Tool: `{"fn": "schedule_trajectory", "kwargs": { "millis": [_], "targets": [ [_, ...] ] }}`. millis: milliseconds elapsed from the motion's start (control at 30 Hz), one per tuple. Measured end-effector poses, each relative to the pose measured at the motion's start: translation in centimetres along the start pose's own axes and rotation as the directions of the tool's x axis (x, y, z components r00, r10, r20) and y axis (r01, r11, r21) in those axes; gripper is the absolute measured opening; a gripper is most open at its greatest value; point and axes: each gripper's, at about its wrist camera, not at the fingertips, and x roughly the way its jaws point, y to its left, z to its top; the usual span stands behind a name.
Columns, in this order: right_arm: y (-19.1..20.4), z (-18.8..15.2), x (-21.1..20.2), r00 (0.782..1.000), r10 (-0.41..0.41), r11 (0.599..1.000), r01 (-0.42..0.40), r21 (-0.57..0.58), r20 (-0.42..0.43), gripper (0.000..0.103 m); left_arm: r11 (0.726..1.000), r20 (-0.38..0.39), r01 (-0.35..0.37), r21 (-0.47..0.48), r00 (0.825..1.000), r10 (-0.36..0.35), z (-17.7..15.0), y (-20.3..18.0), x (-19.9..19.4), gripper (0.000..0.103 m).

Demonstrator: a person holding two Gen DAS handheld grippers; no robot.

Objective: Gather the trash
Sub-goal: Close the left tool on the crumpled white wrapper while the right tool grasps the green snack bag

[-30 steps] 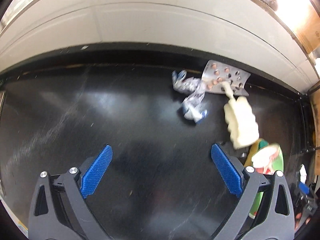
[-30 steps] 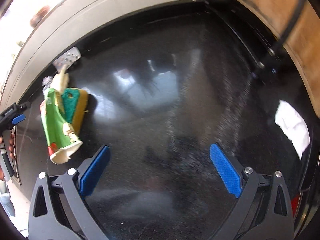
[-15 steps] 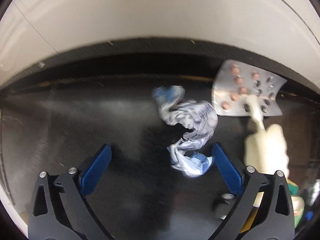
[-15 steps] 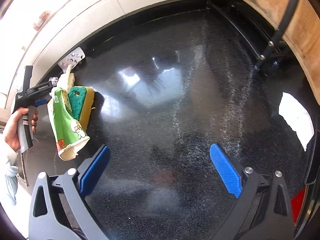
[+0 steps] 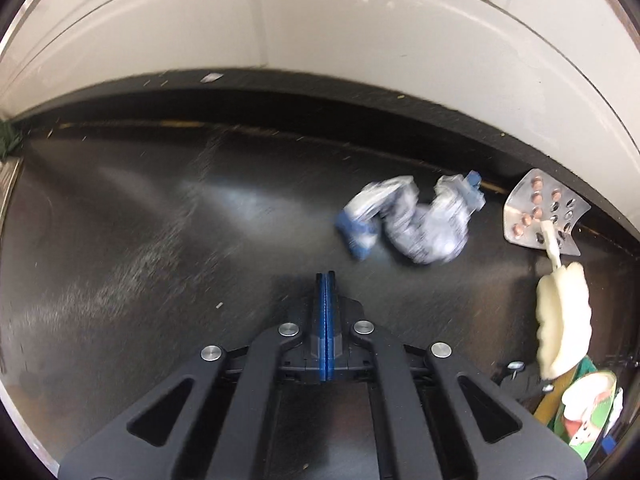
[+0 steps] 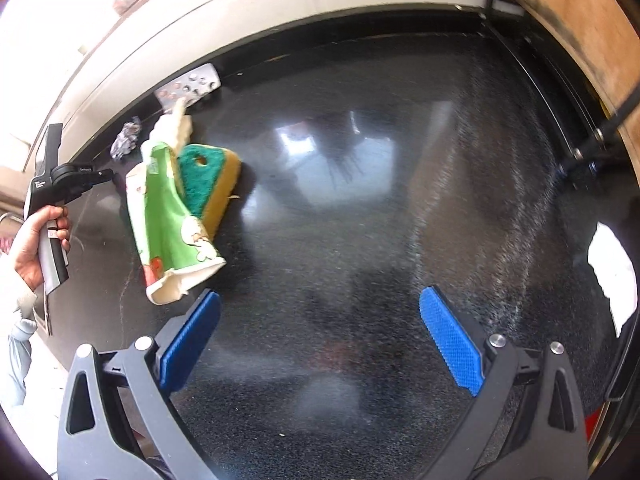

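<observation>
The left gripper (image 5: pixel 325 280), jaws wide a second ago, is now closed empty; the crumpled blue-and-white wrapper (image 5: pixel 408 222) lies beyond. Right gripper (image 6: pixel 320 320) jaws remain wide.

A glossy black speckled stone countertop (image 6: pixel 360 220) meets a cream tiled wall (image 5: pixel 320 28); 1 brown wooden panel (image 6: pixel 568 28) stands right.

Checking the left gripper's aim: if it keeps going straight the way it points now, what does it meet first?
Probably bare black counter. The shut left gripper has its tips just short of the crumpled silver-blue wrapper, which lies ahead and to the right; depth is unclear.
</observation>
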Motion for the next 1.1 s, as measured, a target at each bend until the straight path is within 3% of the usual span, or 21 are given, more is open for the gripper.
{"fn": "schedule_trajectory", "kwargs": {
  "millis": [133,233,267,300,333,367,400,533,700,767,800,833,867,967,1100],
  "targets": [
    [0.7,-0.1,0.3,1.000,0.010,1.000,-0.010,-0.009,-0.003,0.097,0.998,-0.022,0.053,-0.014,0.998,-0.054,-1.0,1.2,-0.4,0.001],
    [0.7,-0.2,0.7,1.000,0.015,1.000,-0.015,-0.005,-0.009,0.097,0.999,0.004,0.043,0.030,0.999,-0.043,-1.1,1.0,-1.3,0.005],
    [0.8,-0.3,0.8,1.000,0.016,1.000,-0.016,-0.004,-0.010,0.097,0.998,0.021,0.035,0.059,0.999,-0.036,-0.9,0.6,-1.7,0.022],
    [0.8,-0.3,0.9,1.000,0.014,1.000,-0.014,-0.004,-0.011,0.097,0.997,0.037,0.026,0.079,0.999,-0.029,-0.8,0.0,-1.9,0.062],
    [0.8,-0.4,0.9,1.000,0.013,1.000,-0.013,-0.005,-0.013,0.097,0.995,0.065,0.010,0.095,0.998,-0.017,-0.8,-0.2,-2.4,0.081],
    [0.7,-0.6,0.9,1.000,0.012,1.000,-0.012,-0.004,-0.014,0.097,0.993,0.125,-0.021,0.117,0.992,0.006,-0.6,-1.0,-3.0,0.093],
    [0.6,-0.7,0.9,1.000,0.011,1.000,-0.011,-0.001,-0.015,0.097,0.989,0.158,-0.037,0.142,0.987,0.014,-0.2,-1.9,-3.3,0.093],
    [-1.0,-1.4,0.5,1.000,-0.004,0.999,0.005,0.047,-0.009,0.097,0.980,0.134,-0.036,0.198,0.991,0.009,1.2,-4.2,-2.4,0.093],
    [-3.4,-2.2,-0.5,1.000,-0.023,0.993,0.022,0.115,0.001,0.097,0.991,0.071,-0.040,0.130,0.997,0.031,3.4,-5.1,0.4,0.093],
    [-4.0,-2.6,-0.8,1.000,-0.031,0.991,0.031,0.129,-0.002,0.097,0.989,0.061,-0.043,0.143,0.998,0.035,4.4,-5.8,1.5,0.091],
    [-4.4,-2.9,-0.9,0.999,-0.039,0.990,0.039,0.139,-0.006,0.097,0.988,0.053,-0.030,0.151,0.998,0.022,4.4,-6.0,2.2,0.068],
    [-4.7,-3.0,-0.9,0.999,-0.042,0.989,0.043,0.144,-0.008,0.097,0.988,0.031,-0.003,0.153,1.000,-0.002,4.6,-5.8,2.5,0.051],
    [-5.0,-3.1,-1.0,0.999,-0.045,0.988,0.047,0.150,-0.011,0.097,0.991,0.050,-0.034,0.132,0.998,0.027,4.9,-5.8,2.2,0.036],
    [-5.5,-3.1,-1.2,0.999,-0.043,0.986,0.044,0.160,-0.011,0.097,0.999,0.009,0.050,-0.001,0.999,-0.050,6.0,-3.3,2.7,0.034],
    [-4.8,-2.2,-1.3,0.999,-0.034,0.992,0.035,0.124,-0.005,0.097,0.998,0.015,0.031,-0.052,0.999,-0.030,5.2,-0.3,2.5,0.033]
  ]
}}
